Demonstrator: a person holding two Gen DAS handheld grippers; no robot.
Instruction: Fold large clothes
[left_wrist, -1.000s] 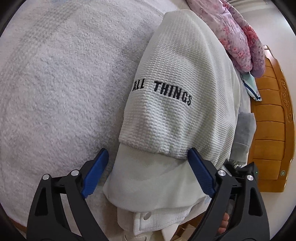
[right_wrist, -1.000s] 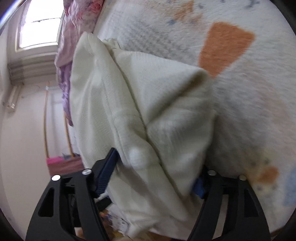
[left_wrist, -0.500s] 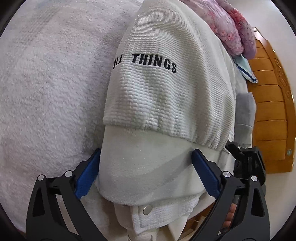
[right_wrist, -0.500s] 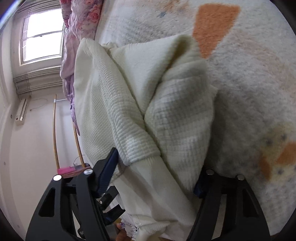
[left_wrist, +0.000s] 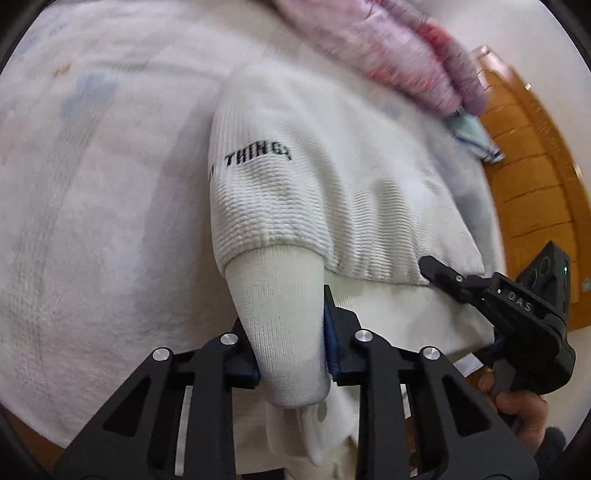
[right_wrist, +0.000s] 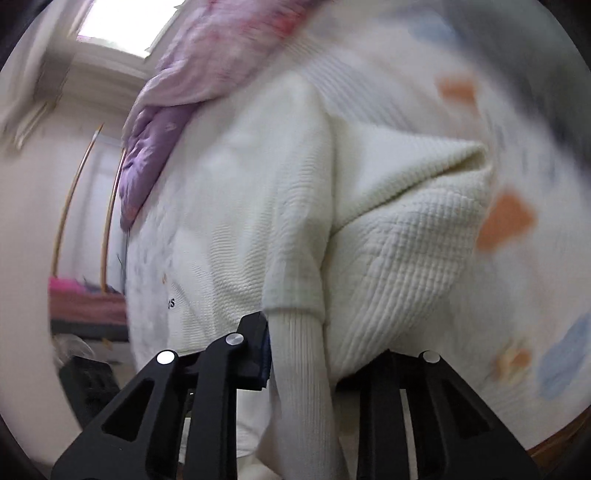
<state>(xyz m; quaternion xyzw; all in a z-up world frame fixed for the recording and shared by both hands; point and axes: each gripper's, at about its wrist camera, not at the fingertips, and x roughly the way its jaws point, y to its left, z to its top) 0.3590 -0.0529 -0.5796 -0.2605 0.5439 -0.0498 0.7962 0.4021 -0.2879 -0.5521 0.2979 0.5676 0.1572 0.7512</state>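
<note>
The left gripper is closed on a ribbed cuff of the white sweater; the right gripper pinches the other cuff; the sweater lies on the blanket.

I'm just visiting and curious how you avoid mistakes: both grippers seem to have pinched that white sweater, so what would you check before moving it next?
1. Left gripper shut on the ribbed hem of the sweater: ok.
2. Right gripper shut on the sweater's other cuff: ok, though one finger is hidden by cloth.
3. The grippers apart from each other: ok; the right one sits off to the side in the left view.
4. Sweater free of the pink quilt: cannot tell; they meet at the far edge, blurred.
5. Each grip holds all layers: cannot tell; lower folds hang hidden below.
6. Bed beside the sweater bare for folding: ok.
</note>
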